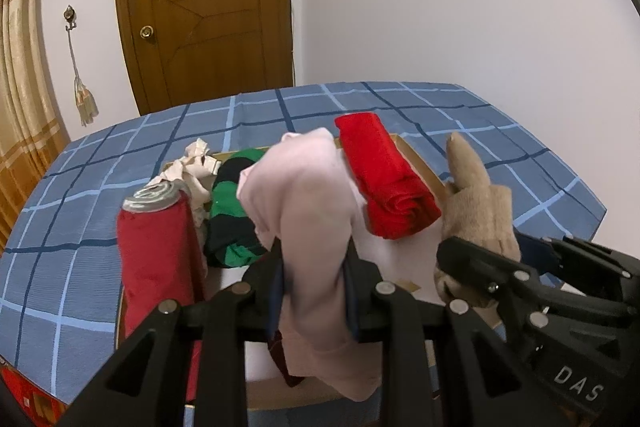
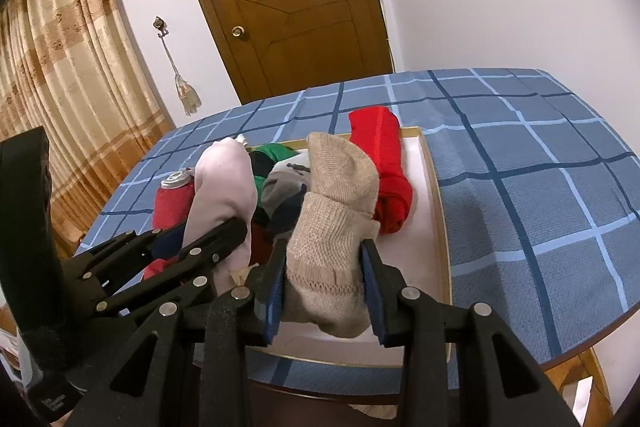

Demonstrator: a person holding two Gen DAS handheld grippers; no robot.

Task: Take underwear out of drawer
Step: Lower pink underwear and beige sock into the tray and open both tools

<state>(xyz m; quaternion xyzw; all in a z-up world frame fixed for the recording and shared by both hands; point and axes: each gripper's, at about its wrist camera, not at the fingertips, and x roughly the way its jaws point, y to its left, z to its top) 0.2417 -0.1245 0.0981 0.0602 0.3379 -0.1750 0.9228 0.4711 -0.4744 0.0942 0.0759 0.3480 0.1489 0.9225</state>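
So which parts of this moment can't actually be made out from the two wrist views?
- Left wrist view: the drawer floor and front wall, hidden by the left gripper and the pink garment it clamps.
- Right wrist view: the grey printed garment, mostly covered by the beige sock in the right gripper.
- Both views: whether each held piece is underwear or a sock; folds hide its shape.

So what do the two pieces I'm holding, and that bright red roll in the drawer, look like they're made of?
Pink piece in the left claw: smooth, thin, matte knit, probably cotton jersey; soft folds, no visible weave.
Beige piece in the right claw: thick, coarse knit with visible loops and a ribbed band, like wool or terry.
Red roll: fine, matte, tightly rolled fabric, likely cotton.
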